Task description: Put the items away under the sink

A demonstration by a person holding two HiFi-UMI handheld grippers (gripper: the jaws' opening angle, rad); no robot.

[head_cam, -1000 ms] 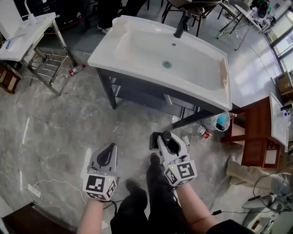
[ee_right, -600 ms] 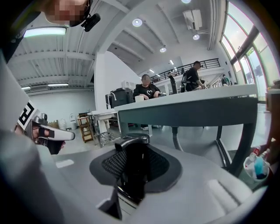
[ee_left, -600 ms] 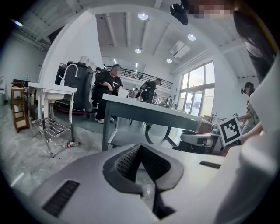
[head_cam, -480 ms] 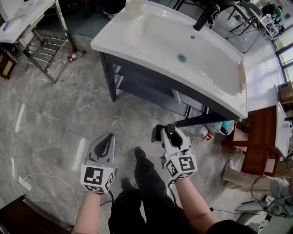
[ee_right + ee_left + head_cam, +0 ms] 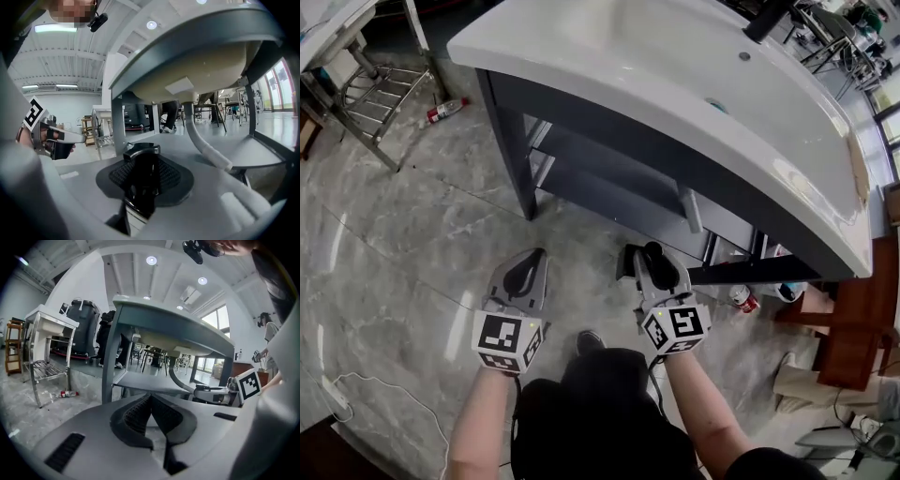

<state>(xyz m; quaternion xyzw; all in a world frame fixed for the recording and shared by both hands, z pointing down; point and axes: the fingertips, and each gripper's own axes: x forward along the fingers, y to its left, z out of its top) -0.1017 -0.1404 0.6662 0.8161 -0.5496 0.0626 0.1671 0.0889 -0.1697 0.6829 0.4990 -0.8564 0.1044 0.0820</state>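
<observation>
A black glossy item (image 5: pixel 140 185) is pinched in the right gripper (image 5: pixel 645 262) and held low before the open shelf (image 5: pixel 600 169) under the sink (image 5: pixel 609 56), presumably so it can be slid in level, while the left gripper (image 5: pixel 532 262), pressed together on nothing, is kept clear alongside.

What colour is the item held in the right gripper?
Glossy black. The item shows best in the right gripper view.

Shelf (image 5: pixel 614 167) under sink (image 5: pixel 581 67); bottle (image 5: pixel 445 111) on floor left of sink's left corner, beside rack (image 5: pixel 380 92); more bottles (image 5: pixel 741 298) on floor below its right edge.
</observation>
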